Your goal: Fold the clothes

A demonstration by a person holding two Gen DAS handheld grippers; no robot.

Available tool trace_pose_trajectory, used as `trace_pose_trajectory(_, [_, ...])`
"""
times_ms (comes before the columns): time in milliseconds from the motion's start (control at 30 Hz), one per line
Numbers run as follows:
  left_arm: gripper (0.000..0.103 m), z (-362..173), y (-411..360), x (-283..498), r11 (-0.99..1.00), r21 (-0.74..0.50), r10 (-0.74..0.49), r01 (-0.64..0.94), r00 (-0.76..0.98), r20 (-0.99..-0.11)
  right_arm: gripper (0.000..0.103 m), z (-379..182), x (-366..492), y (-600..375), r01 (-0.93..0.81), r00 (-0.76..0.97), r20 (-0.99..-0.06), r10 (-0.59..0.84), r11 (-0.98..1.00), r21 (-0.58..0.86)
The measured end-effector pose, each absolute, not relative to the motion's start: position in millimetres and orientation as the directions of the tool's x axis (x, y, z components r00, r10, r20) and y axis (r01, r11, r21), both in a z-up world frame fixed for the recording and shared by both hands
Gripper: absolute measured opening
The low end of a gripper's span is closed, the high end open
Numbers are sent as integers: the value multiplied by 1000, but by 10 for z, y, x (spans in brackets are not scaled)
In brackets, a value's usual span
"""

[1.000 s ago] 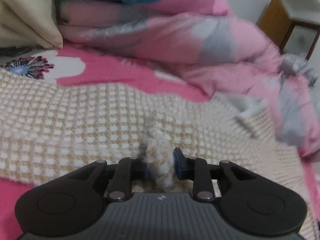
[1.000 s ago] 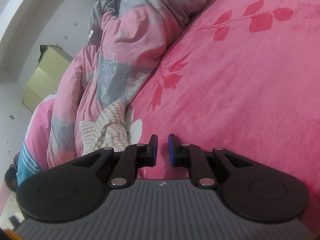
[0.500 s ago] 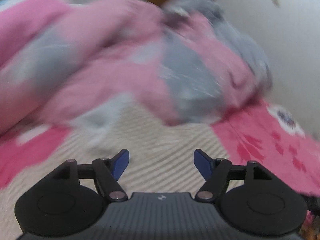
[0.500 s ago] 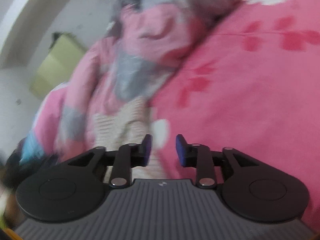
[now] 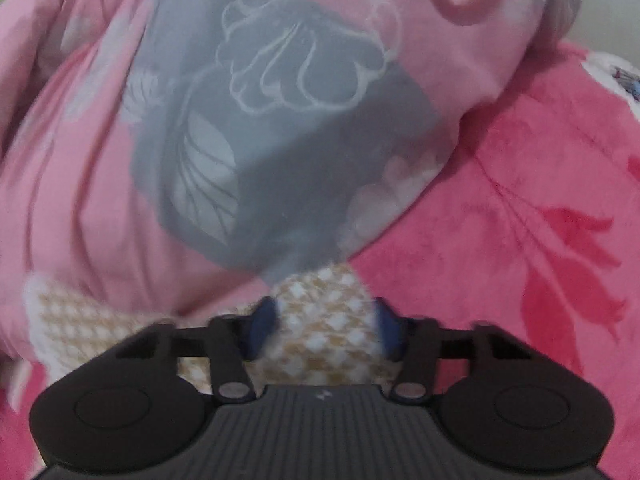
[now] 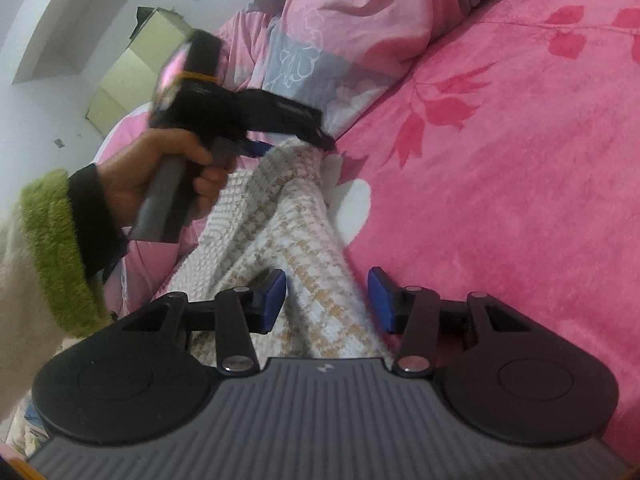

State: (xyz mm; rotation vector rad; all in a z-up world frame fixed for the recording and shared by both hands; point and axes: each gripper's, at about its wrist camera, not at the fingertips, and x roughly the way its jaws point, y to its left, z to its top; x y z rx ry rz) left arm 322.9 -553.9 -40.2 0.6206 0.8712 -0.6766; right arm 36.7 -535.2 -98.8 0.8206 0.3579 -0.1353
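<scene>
A beige-and-white houndstooth knit garment (image 5: 320,320) lies on the pink bed against the duvet. In the left wrist view its bunched corner fills the gap between the blue pads of my left gripper (image 5: 324,330), whose jaws stand wide apart around it. The right wrist view shows that same left gripper (image 6: 288,146), held by a hand (image 6: 160,168), at the far tip of the garment (image 6: 312,248). A raised ridge of the knit runs toward me and passes between the fingers of my right gripper (image 6: 328,300), which is open; its right pad stands clear of the cloth.
A pink-and-grey flowered duvet (image 5: 280,120) is heaped just beyond the garment and along the bed's far side (image 6: 360,20). Pink fleece sheet (image 6: 520,160) spreads out to the right. A pale cabinet (image 6: 132,68) stands by the wall. A green-cuffed sleeve (image 6: 52,248) is at the left.
My left gripper let go of a pinched fold, swung right and now sits at the garment's corner by the duvet. My right gripper opened and moved over the garment's ridge.
</scene>
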Motion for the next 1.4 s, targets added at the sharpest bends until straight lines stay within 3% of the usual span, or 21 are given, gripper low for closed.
trace_pose_trajectory(33, [31, -393, -5502, 3241, 644, 190, -284, 741, 463, -840, 45, -990, 360, -5351, 252, 933, -360, 21, 676, 692])
trace_pose_trajectory(100, [23, -315, -5381, 3294, 648, 131, -327, 751, 429, -842, 45, -994, 348, -5349, 248, 934, -355, 23, 673, 697])
trace_pose_trajectory(233, [16, -109, -4896, 3633, 726, -184, -507, 663, 334, -795, 45, -990, 344, -5341, 248, 935, -354, 23, 674, 696])
trace_pose_trajectory(333, [15, -157, -4533, 3869, 720, -400, -629, 567, 292, -720, 45, -986, 342, -5336, 248, 935, -355, 22, 675, 695])
trace_pose_trajectory(533, [15, -545, -4296, 3863, 611, -540, -775, 578, 299, -557, 45, -993, 340, -5339, 248, 935, -353, 21, 675, 696])
trace_pose_trajectory(800, [31, -736, -4121, 4052, 573, -692, -816, 440, 228, -531, 44, -1020, 331, -5363, 240, 938, -346, 27, 668, 704])
trace_pose_trajectory(900, [56, -449, -3940, 4019, 607, -679, -795, 413, 318, -517, 44, -1032, 318, -5374, 236, 940, -340, 30, 662, 711])
trace_pose_trajectory(1100, [58, 481, -3421, 3724, 687, -560, -727, 463, 453, -516, 41, -1054, 302, -5407, 225, 946, -323, 38, 641, 734])
trace_pose_trajectory(1233, [66, 1133, -2769, 3011, 747, -347, -658, 568, 551, -514, 41, -1068, 291, -5436, 215, 950, -308, 45, 621, 754])
trace_pose_trajectory(1400, [69, 1037, -2226, 2281, 806, -126, -552, 578, 659, -512, 41, -1077, 278, -5465, 208, 954, -296, 50, 599, 773])
